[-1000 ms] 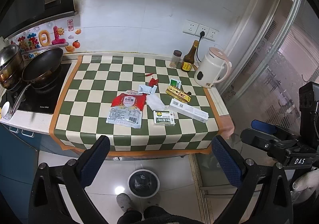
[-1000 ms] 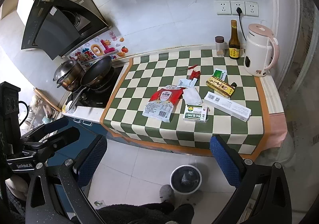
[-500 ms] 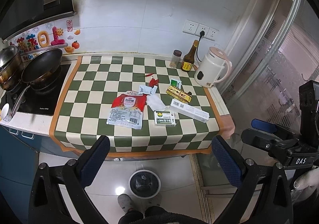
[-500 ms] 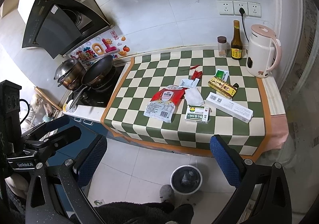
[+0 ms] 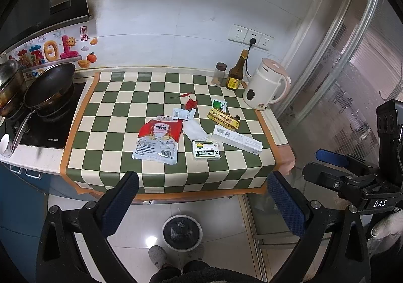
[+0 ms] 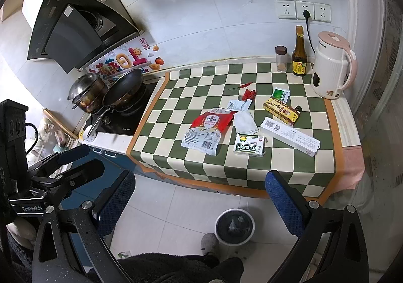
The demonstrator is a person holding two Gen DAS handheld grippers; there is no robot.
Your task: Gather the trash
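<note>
Both grippers hanging back from the counter, nothing picked up

Left gripper (image 5: 201,202) and right gripper (image 6: 199,202) sit at the bottom of their frames, jaws spread wide and empty. The trash is mid-frame on the checkered mat (image 5: 121,111): red sugar bag (image 5: 157,139), green-and-white box (image 5: 206,153), long white box (image 5: 236,142), crumpled tissue (image 5: 195,130). Trash bin (image 5: 181,232) is on the floor, bottom centre.

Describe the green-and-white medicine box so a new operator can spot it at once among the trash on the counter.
Find the green-and-cream checkered mat covering the counter right of the stove. Among the litter at its middle, the green-and-white medicine box lies nearest the front edge, right of the red-and-clear bag. It alone has a yellow-green round logo, and it is shorter than the long white box beside it.
</note>
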